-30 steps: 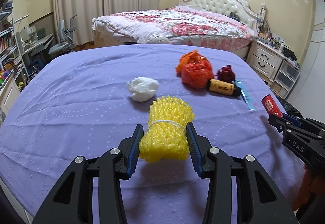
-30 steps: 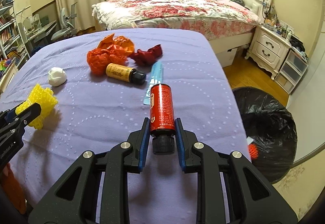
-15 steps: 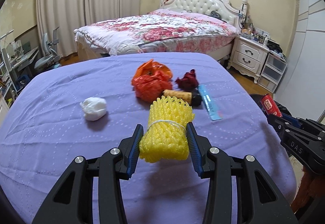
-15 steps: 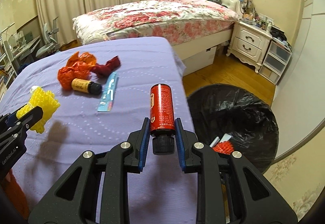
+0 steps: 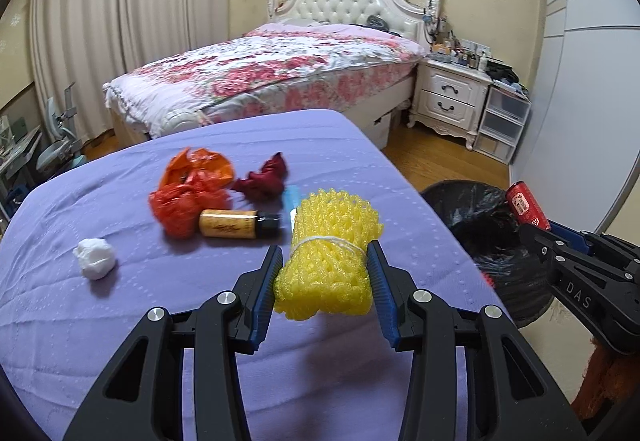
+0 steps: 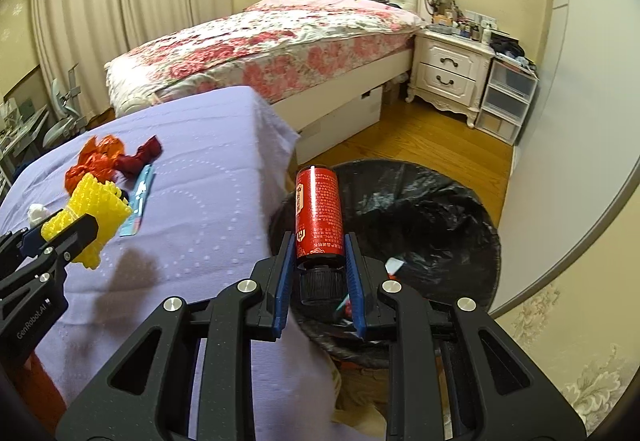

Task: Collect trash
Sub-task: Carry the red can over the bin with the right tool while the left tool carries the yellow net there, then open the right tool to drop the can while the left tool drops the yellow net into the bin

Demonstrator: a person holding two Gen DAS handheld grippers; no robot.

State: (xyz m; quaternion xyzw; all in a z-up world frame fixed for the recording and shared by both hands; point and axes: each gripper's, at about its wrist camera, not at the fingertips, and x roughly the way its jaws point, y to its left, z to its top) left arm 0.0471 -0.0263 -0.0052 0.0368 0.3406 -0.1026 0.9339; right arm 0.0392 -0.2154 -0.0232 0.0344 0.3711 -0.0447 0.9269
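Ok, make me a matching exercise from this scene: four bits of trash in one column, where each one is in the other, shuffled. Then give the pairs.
Things:
1. yellow foam net
2. red can
3. white paper ball
4. brown bottle

Places:
A. lying on the purple cloth next to the orange bag
B. clamped in the left gripper
C. alone on the cloth, far left
D. clamped in the right gripper, over the black bin

Pairs: 1-B, 2-D, 3-C, 4-A

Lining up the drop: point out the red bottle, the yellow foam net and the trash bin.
red bottle (image 6: 318, 211), right wrist view, label middle
yellow foam net (image 5: 326, 261), left wrist view, below its string
trash bin (image 6: 436, 217), right wrist view, black liner
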